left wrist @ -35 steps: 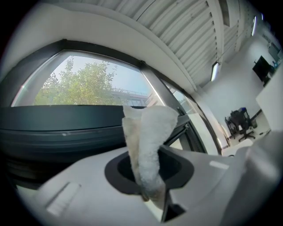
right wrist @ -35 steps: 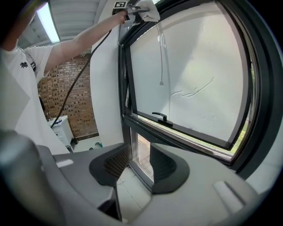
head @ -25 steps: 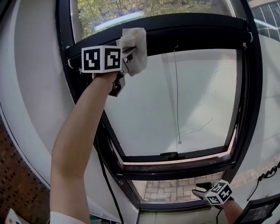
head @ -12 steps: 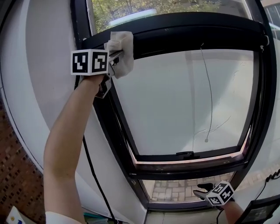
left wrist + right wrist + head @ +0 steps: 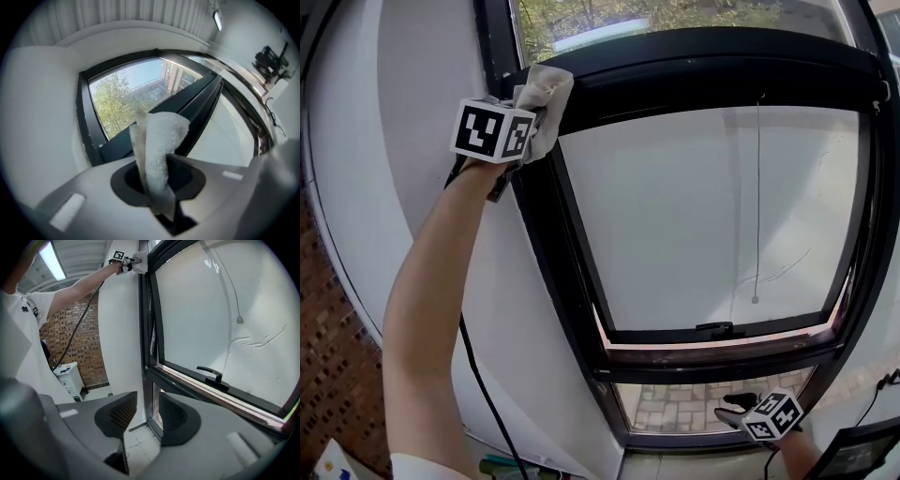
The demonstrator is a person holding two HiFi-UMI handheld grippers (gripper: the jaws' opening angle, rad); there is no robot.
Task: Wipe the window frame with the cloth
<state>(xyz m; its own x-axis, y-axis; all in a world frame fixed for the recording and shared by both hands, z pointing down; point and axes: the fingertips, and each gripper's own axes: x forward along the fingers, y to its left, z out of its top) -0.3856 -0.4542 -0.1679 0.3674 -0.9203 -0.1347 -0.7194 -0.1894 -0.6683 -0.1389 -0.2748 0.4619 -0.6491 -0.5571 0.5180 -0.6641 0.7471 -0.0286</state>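
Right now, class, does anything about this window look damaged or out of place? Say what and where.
Thin curved marks cross the white pane near the lower end of the hanging cord. They look like scratches or creases. Nothing else stands out.

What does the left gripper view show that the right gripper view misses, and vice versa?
Only the left gripper view: leafy green trees outside, and the left gripper with jaws shut on the white fabric cloth. Only the right gripper view: the black lever window handle, a red brick wall, and the right gripper, jaws apart and empty. Both: the black window frame and that cloth.
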